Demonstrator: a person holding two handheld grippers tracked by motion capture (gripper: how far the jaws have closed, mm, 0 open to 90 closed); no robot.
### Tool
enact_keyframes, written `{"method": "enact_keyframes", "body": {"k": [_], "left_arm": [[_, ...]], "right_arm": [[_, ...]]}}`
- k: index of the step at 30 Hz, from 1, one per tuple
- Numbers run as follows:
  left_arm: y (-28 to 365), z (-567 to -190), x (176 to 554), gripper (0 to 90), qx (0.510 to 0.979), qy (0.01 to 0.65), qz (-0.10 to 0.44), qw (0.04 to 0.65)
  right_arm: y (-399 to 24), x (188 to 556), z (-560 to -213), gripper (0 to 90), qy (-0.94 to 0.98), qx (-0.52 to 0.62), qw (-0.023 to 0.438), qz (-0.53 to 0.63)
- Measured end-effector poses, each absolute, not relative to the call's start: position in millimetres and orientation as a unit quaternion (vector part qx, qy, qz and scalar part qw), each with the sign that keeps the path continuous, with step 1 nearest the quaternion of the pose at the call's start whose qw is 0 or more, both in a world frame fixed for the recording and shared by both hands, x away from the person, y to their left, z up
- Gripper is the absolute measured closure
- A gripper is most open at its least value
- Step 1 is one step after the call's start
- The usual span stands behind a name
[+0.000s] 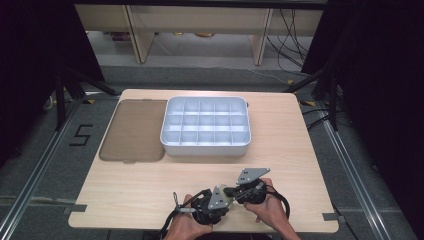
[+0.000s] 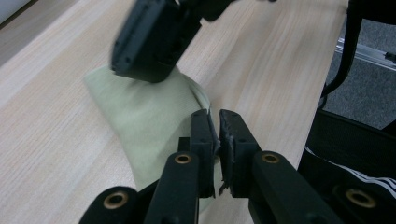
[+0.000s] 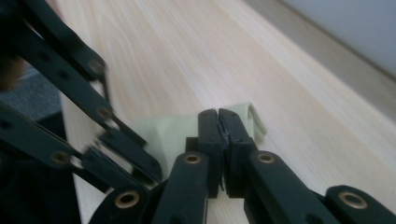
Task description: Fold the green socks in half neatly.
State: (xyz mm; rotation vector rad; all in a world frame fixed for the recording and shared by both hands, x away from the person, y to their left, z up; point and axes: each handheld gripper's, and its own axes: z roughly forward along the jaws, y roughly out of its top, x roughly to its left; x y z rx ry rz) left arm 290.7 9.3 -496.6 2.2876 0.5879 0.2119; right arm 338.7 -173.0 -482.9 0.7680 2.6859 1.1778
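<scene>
Both the left gripper [image 2: 214, 122] and right gripper [image 3: 218, 120] pinch the cloth [image 2: 149, 116] near the table's [image 1: 300, 150] front edge; the thin hem could slip free if they pull apart.

Bare table [image 1: 300, 150] right of the divided tray [image 1: 206, 125]; brown lid [image 1: 134, 131] probably blocks left.

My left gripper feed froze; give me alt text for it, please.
The left gripper is shut on the edge of a pale green cloth lying on the wooden table. The right gripper sits on the cloth's far end.
</scene>
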Motion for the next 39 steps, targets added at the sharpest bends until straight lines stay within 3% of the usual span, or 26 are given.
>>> {"method": "enact_keyframes", "body": {"k": [9, 14, 27, 39], "left_arm": [[19, -488, 294, 76.1, 0.885, 0.237, 0.065, 0.396], [36, -472, 301, 76.8, 0.86, 0.264, 0.062, 0.432], [25, -489, 304, 84.1, 0.891, 0.241, 0.061, 0.381], [21, -496, 302, 85.0, 0.899, 0.232, 0.079, 0.364]], "right_arm": [[-176, 339, -490, 89.7, 0.888, 0.266, 0.049, 0.371], [-177, 338, -491, 89.7, 0.888, 0.266, 0.048, 0.372], [-176, 338, -490, 89.7, 0.888, 0.265, 0.046, 0.372], [-175, 338, -487, 86.4, 0.887, 0.264, 0.056, 0.375]]}}
